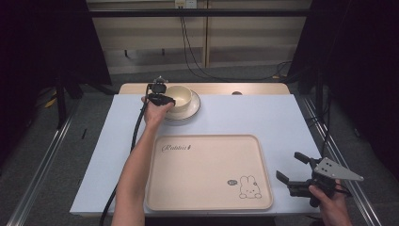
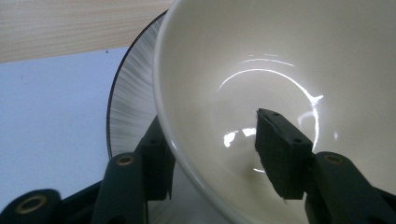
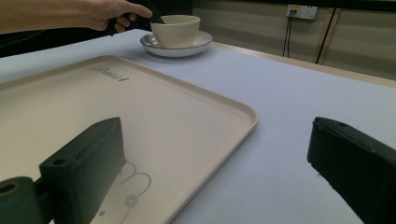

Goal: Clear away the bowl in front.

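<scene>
Nearest us, just right of the cream tray (image 1: pixel 209 172), our right gripper (image 1: pixel 292 172) hovers over the table (image 1: pixel 263 115) with its jaws wide apart and nothing between them. Beyond the tray's far edge, toward its left corner, the cream bowl (image 1: pixel 179 96) sits on a dark-rimmed plate (image 1: pixel 193 109). There our left gripper (image 1: pixel 162 98) straddles the bowl's near wall, one jaw inside and one outside; whether the pads press the wall, we cannot tell.

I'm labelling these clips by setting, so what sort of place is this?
Probably a lab recording station, not a home: a pale blue-topped table ringed by black curtains, with cables running to a wall socket.
</scene>
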{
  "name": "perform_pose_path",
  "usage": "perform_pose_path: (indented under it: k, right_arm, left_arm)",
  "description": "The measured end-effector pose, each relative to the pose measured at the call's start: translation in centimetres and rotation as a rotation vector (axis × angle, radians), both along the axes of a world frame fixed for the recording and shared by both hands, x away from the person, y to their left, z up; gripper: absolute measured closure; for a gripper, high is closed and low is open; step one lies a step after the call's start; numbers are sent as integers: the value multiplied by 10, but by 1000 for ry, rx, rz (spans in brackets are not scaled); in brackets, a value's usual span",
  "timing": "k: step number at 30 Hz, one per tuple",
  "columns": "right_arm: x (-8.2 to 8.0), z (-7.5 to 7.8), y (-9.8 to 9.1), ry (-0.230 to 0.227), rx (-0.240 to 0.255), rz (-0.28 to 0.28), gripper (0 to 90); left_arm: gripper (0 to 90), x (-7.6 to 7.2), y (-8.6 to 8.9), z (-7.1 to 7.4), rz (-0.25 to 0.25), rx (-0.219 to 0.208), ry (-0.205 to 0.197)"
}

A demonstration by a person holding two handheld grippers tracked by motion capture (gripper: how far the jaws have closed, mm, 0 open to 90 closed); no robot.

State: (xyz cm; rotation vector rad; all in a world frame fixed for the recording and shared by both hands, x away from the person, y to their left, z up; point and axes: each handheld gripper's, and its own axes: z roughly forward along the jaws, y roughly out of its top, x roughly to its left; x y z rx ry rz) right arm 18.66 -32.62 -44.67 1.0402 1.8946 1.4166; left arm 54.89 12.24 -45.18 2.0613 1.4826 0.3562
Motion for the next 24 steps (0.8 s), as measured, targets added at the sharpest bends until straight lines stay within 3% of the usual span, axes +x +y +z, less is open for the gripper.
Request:
perform_pose_path:
  k: [14, 16, 21, 24]
  right_arm:
    - [0, 0, 0, 0, 0, -1, 38]
    - [0, 0, -1, -1, -1, -2, 38]
    - [0, 0, -1, -3, -2, -2, 38]
    - [0, 0, -1, -6, -2, 3, 37]
  left_arm:
    - [721, 3, 3, 2, -12, -42, 50]
    - [746, 3, 4, 2, -4, -65, 58]
    - [751, 4, 5, 1, 13, -87, 58]
    - [777, 4, 5, 2, 7, -68, 60]
